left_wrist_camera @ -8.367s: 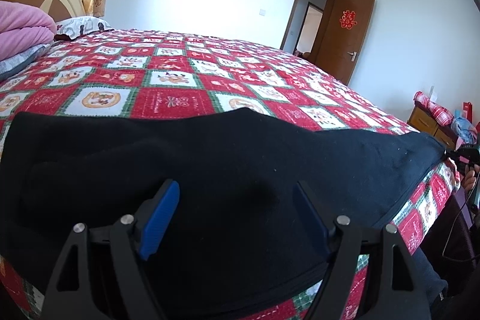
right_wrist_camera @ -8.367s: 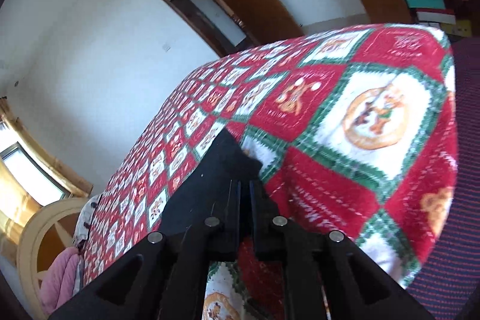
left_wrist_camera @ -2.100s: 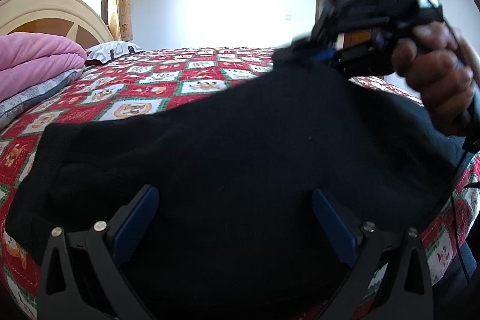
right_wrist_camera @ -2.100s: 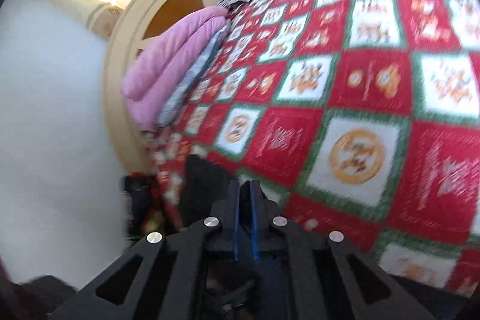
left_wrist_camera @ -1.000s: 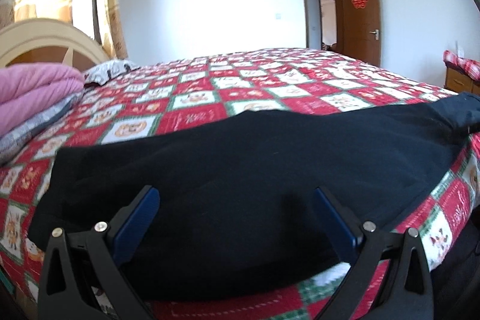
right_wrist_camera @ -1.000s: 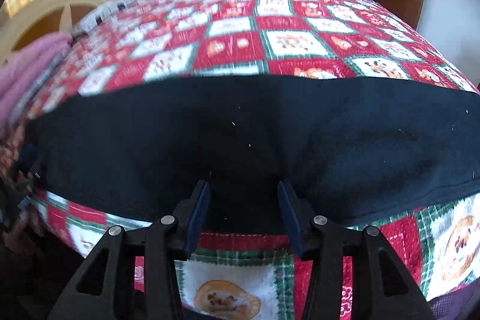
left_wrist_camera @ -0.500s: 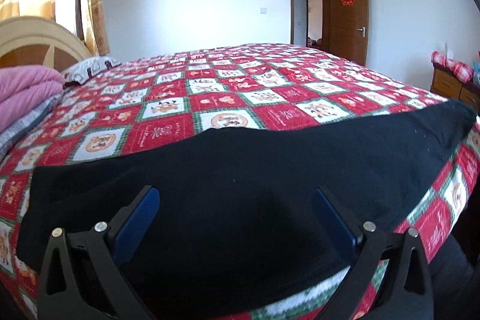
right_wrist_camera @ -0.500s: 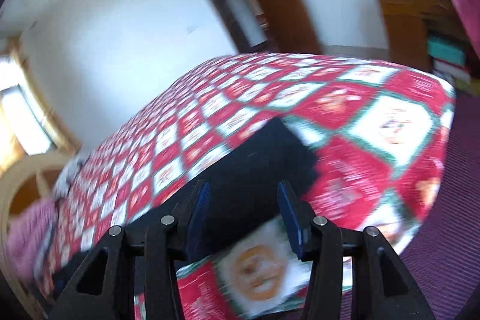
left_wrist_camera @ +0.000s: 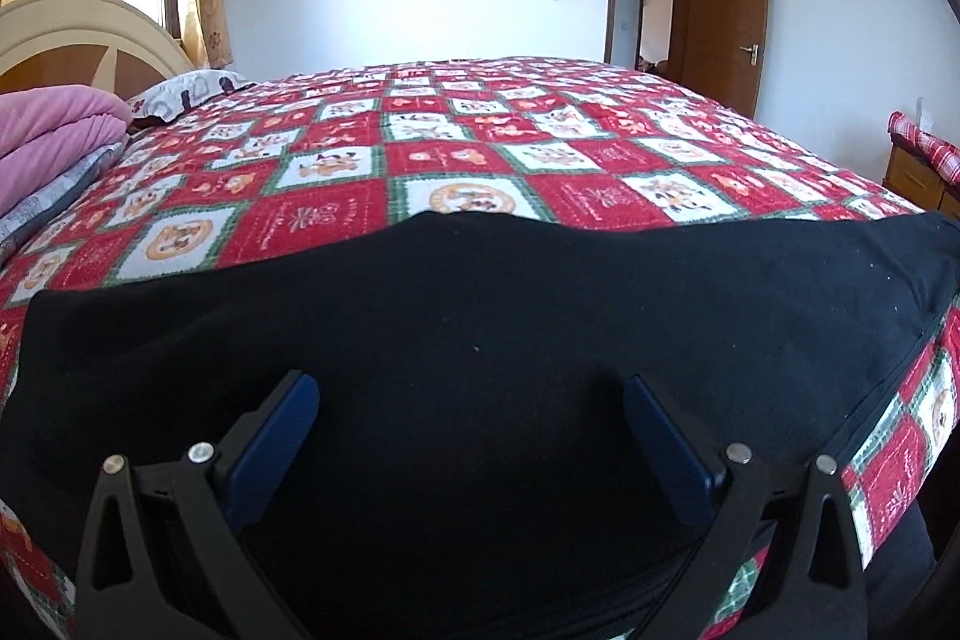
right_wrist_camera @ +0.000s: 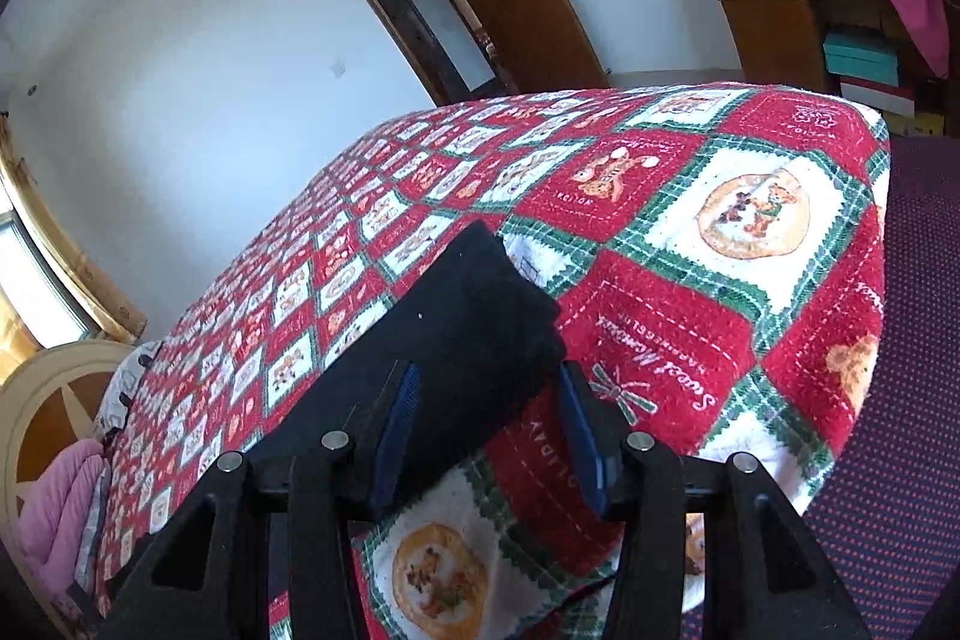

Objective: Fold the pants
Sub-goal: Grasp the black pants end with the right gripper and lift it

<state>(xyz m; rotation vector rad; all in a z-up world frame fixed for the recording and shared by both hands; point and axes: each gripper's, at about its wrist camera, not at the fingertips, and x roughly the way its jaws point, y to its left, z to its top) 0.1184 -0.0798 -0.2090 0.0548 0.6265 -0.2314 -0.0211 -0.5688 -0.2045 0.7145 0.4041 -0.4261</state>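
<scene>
Black pants [left_wrist_camera: 480, 310] lie flat in a long band along the near edge of a bed with a red, white and green checked quilt [left_wrist_camera: 456, 160]. My left gripper [left_wrist_camera: 471, 424] hovers over the middle of the band, open wide, its blue pads [left_wrist_camera: 282, 430] apart over the cloth. In the right wrist view the narrow end of the pants [right_wrist_camera: 468, 316] points toward the bed's corner. My right gripper [right_wrist_camera: 489, 412] stands open at that end. The cloth's corner shows between its pads [right_wrist_camera: 399, 418], which do not press on it.
A folded pink blanket [left_wrist_camera: 54, 124] and a pillow [left_wrist_camera: 180, 91] lie by the headboard [left_wrist_camera: 84, 40] at the left. A brown door [left_wrist_camera: 726, 10] stands open at the back. A wooden cabinet [right_wrist_camera: 798, 10] with piled clothes and purple carpet [right_wrist_camera: 918, 400] lie past the bed's corner.
The right wrist view has swung and rolled from facing the pants' long side to facing their narrow end at the bed's corner. My left gripper has shifted slightly sideways. Both stay open.
</scene>
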